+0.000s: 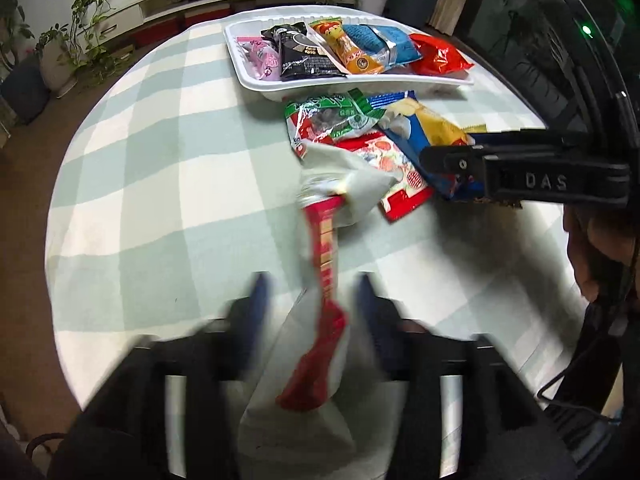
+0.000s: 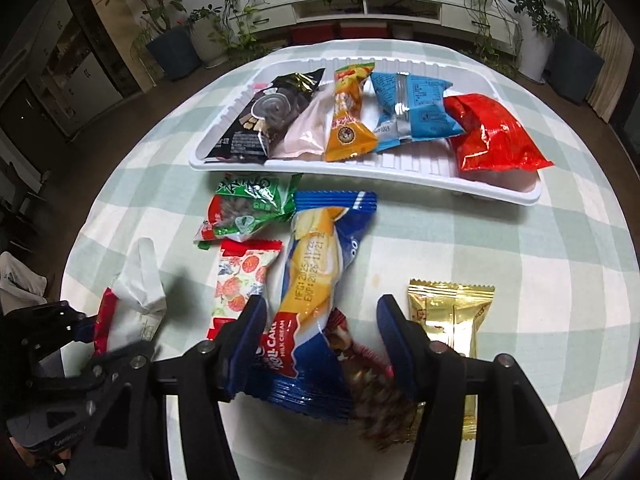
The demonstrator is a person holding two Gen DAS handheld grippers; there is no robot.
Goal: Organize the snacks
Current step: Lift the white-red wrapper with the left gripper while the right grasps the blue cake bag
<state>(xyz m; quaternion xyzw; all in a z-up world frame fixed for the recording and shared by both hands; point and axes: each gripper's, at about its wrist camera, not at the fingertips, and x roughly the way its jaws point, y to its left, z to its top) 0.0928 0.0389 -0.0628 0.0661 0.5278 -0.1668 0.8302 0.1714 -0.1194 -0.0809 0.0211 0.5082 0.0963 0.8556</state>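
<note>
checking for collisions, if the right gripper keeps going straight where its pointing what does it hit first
Most likely the blue-and-yellow roll cake packet, which lies between the open fingers of the right gripper, overlapping a brown wrapper. Depth is unclear, so the order is a guess.

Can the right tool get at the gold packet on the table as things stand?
Probably yes: the gold packet lies uncovered just beside the right tool, though the roll cake packet sits between its jaws now.

White tray [image 2: 224,162] at the counter's far side holds five snack packets in a row; nearer me, loose packets cluster, among them a blue-and-yellow roll cake [image 2: 308,280] lying lengthwise.
</note>
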